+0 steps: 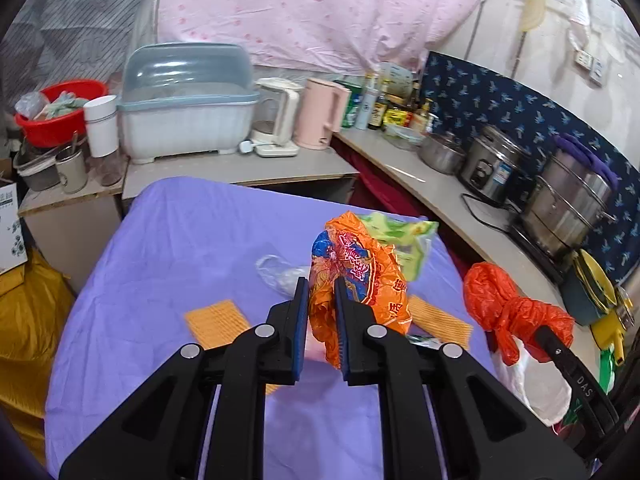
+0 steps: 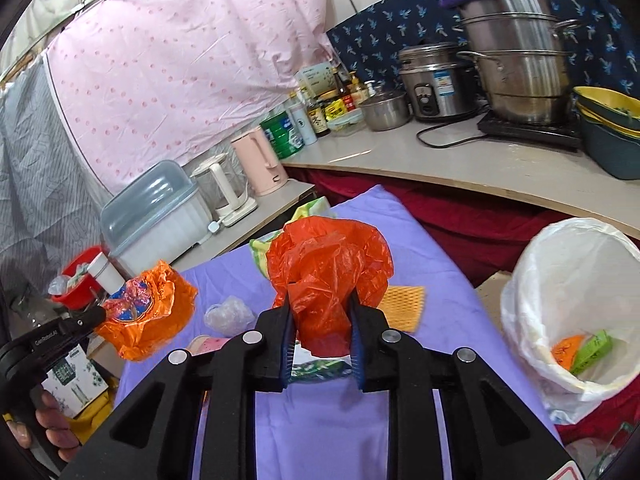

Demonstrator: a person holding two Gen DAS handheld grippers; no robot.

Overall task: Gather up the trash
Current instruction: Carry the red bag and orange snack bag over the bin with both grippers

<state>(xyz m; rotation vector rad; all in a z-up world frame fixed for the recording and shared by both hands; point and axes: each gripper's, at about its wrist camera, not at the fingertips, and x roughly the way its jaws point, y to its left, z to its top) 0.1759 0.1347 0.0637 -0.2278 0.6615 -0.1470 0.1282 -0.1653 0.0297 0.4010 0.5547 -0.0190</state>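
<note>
My left gripper (image 1: 322, 286) is shut on a crumpled orange wrapper (image 1: 360, 280) with blue and red print, held up above the purple-clothed table (image 1: 168, 240). My right gripper (image 2: 320, 300) is shut on a red plastic bag (image 2: 328, 264), also lifted off the table. A white-lined bin (image 2: 520, 280) stands at the table's right side with orange and green scraps inside. On the cloth lie a clear plastic wad (image 2: 230, 314), an orange mesh pad (image 2: 402, 304) and a green-yellow packet (image 1: 412, 244). In the right wrist view the left gripper (image 2: 100, 316) shows at the left with the orange wrapper (image 2: 148, 316).
A curved counter (image 2: 460, 164) behind the table carries steel pots (image 2: 516, 64), a rice cooker, bottles and stacked bowls. A lower shelf holds a pink kettle (image 1: 320, 114), a glass kettle, a lidded dish box (image 1: 188, 108) and a red basin. A second orange mesh pad (image 1: 216, 322) lies on the table's left half.
</note>
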